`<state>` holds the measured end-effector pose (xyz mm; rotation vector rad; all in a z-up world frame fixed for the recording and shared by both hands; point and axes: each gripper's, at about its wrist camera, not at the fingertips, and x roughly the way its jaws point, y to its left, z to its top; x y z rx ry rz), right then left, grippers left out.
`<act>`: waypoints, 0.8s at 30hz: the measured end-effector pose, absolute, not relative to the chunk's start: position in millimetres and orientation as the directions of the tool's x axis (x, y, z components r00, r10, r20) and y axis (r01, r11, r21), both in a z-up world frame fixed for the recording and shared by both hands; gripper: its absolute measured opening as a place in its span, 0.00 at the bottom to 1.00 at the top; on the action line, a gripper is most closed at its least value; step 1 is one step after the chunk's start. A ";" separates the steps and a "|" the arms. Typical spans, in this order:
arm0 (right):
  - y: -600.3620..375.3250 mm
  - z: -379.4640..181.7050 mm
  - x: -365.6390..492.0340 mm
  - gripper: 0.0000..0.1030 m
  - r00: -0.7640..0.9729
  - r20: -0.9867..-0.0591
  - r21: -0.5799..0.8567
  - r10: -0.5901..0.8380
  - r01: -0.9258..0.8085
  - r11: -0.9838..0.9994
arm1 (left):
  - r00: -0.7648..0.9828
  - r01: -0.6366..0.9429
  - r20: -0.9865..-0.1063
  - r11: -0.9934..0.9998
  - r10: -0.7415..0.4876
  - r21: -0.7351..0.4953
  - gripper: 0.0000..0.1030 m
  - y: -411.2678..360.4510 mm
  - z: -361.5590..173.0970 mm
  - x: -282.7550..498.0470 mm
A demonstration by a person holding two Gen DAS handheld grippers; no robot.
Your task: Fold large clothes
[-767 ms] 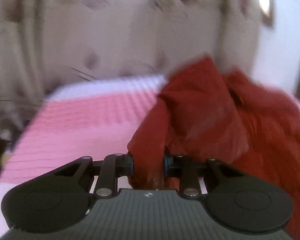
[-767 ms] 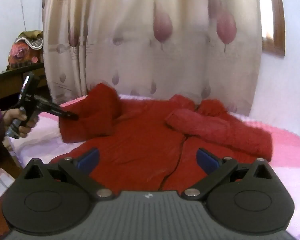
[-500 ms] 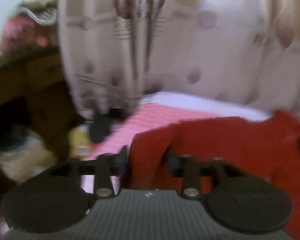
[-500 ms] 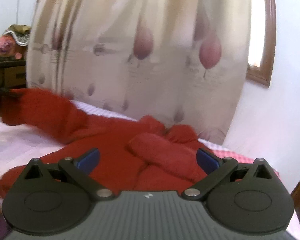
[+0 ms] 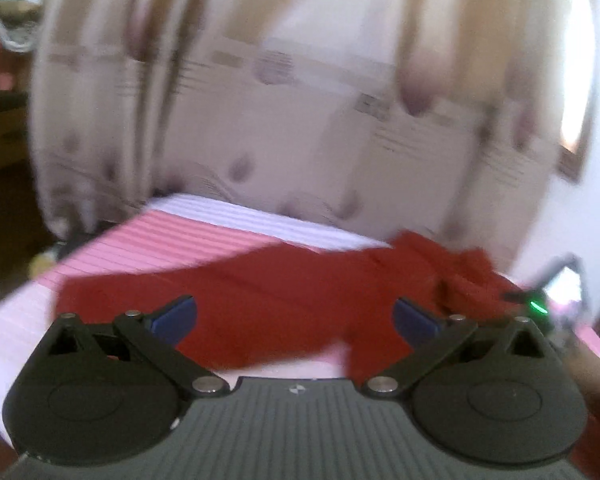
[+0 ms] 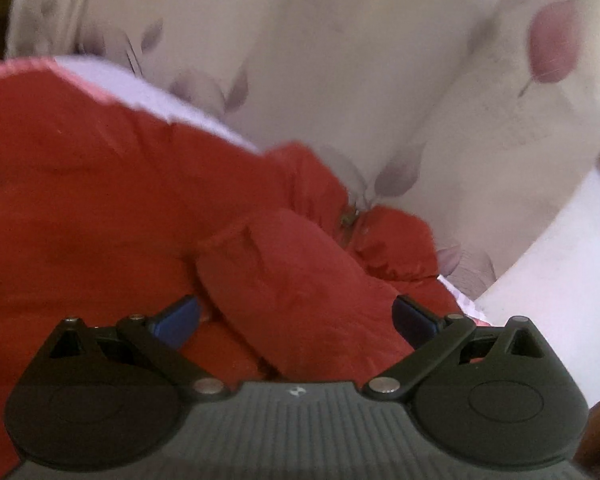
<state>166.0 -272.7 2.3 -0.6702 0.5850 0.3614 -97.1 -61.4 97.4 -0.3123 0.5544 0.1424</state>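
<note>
Left gripper sits low over the bed, aimed across it toward the curtain; blue pads spread wide, nothing btwn them, jaws just been opening. Right gripper tilts down at the puffy red padded jacket, also spread wide, a folded-over sleeve lying under the gap, pads not pressing it afaict. Jacket's spread on the pink and white striped bedspread, next to the beige leaf-print curtain. Pretty blurry tbh.
</note>
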 end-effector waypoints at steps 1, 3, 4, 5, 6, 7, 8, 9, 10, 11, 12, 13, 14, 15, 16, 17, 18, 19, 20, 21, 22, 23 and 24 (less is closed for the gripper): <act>-272.3 -3.8 174.5 0.55 0.776 -0.621 -0.477 0.114 -0.489 0.731 | 0.854 -0.204 -0.519 0.939 0.033 -0.277 1.00 -81.6 93.2 -94.9; -279.6 -4.8 189.6 0.11 0.763 -0.642 -0.470 0.080 -0.474 0.745 | 0.868 -0.155 -0.497 0.944 -0.010 -0.290 1.00 -98.2 89.6 -101.7; -290.7 4.2 192.8 0.11 0.774 -0.627 -0.454 0.087 -0.454 0.767 | 0.868 -0.138 -0.497 0.953 -0.015 -0.270 1.00 -106.6 88.4 -104.3; -307.5 18.2 192.9 0.11 0.791 -0.602 -0.429 0.114 -0.440 0.789 | 0.866 -0.130 -0.499 0.961 -0.010 -0.246 1.00 -113.8 92.3 -101.9; -330.8 35.9 192.9 0.11 0.817 -0.566 -0.426 0.109 -0.403 0.810 | 0.865 -0.122 -0.501 0.968 -0.004 -0.219 1.00 -118.9 94.7 -103.2; -354.9 54.2 192.9 0.12 0.840 -0.536 -0.424 0.089 -0.358 0.832 | 0.868 -0.120 -0.497 0.974 0.008 -0.194 1.00 -123.8 90.4 -107.7; -382.3 73.1 192.2 0.12 0.858 -0.508 -0.410 0.073 -0.315 0.856 | 0.877 -0.117 -0.479 0.975 0.011 -0.191 1.00 -123.9 95.2 -112.7; -416.2 95.5 189.3 0.12 0.882 -0.469 -0.405 0.040 -0.255 0.878 | 0.885 -0.114 -0.465 0.976 0.015 -0.187 1.00 -129.4 96.2 -116.6; -450.7 116.4 185.4 0.12 0.905 -0.425 -0.419 -0.013 -0.184 0.889 | 0.892 -0.109 -0.452 0.977 0.014 -0.186 1.00 -131.3 102.2 -116.9; -479.7 131.4 182.3 0.12 0.915 -0.400 -0.428 -0.057 -0.132 0.894 | 0.891 -0.116 -0.455 0.975 0.017 -0.191 1.00 -136.9 106.9 -114.0; -513.9 147.1 178.1 0.12 0.920 -0.378 -0.438 -0.108 -0.075 0.896 | 0.885 -0.118 -0.465 0.974 0.014 -0.194 1.00 -138.4 108.3 -112.9; -546.4 158.8 174.4 0.12 0.918 -0.360 -0.452 -0.166 -0.016 0.892 | 0.879 -0.129 -0.476 0.971 0.019 -0.200 1.00 -148.5 108.5 -104.8; -576.3 165.5 172.6 0.12 0.910 -0.350 -0.463 -0.221 0.036 0.886 | 0.882 -0.121 -0.472 0.972 0.013 -0.200 1.00 -151.5 102.6 -107.3; -609.2 171.2 170.9 0.12 0.897 -0.359 -0.453 -0.259 0.075 0.888 | 0.876 -0.122 -0.482 0.972 0.010 -0.201 1.00 -154.5 101.1 -107.1; -640.6 173.1 170.2 0.12 0.879 -0.378 -0.430 -0.290 0.111 0.896 | 0.867 -0.125 -0.498 0.971 0.008 -0.203 1.00 -157.7 99.9 -105.8; -668.8 169.8 170.3 0.13 0.857 -0.399 -0.412 -0.325 0.149 0.899 | 0.858 -0.122 -0.513 0.970 -0.003 -0.209 1.00 -157.7 99.5 -102.7; -698.2 162.1 171.7 0.15 0.828 -0.442 -0.388 -0.346 0.172 0.906 | 0.850 -0.111 -0.527 0.970 -0.020 -0.216 1.00 -160.5 97.6 -102.1; -719.7 156.3 170.9 0.24 0.800 -0.482 -0.362 -0.358 0.190 0.912 | 0.843 -0.107 -0.537 0.970 -0.028 -0.218 1.00 -163.4 96.2 -102.6; -742.5 144.4 170.1 0.31 0.768 -0.518 -0.329 -0.377 0.228 0.916 | 0.841 -0.106 -0.540 0.970 -0.029 -0.217 1.00 -166.6 91.4 -105.9; -759.1 133.9 166.8 0.49 0.743 -0.544 -0.297 -0.390 0.265 0.917 | 0.838 -0.102 -0.545 0.971 -0.034 -0.217 1.00 -168.1 90.1 -107.7; -775.9 121.9 160.3 0.70 0.721 -0.567 -0.250 -0.398 0.310 0.917 | 0.838 -0.101 -0.544 0.972 -0.033 -0.214 1.00 -171.4 85.1 -111.5; -789.1 111.1 150.5 0.76 0.710 -0.577 -0.196 -0.404 0.360 0.912 | 0.841 -0.102 -0.540 0.972 -0.030 -0.213 1.00 -171.2 81.8 -116.0; -796.5 102.2 140.0 0.77 0.716 -0.578 -0.137 -0.391 0.387 0.912 | 0.842 -0.108 -0.539 0.970 -0.028 -0.218 1.00 -169.0 81.7 -119.2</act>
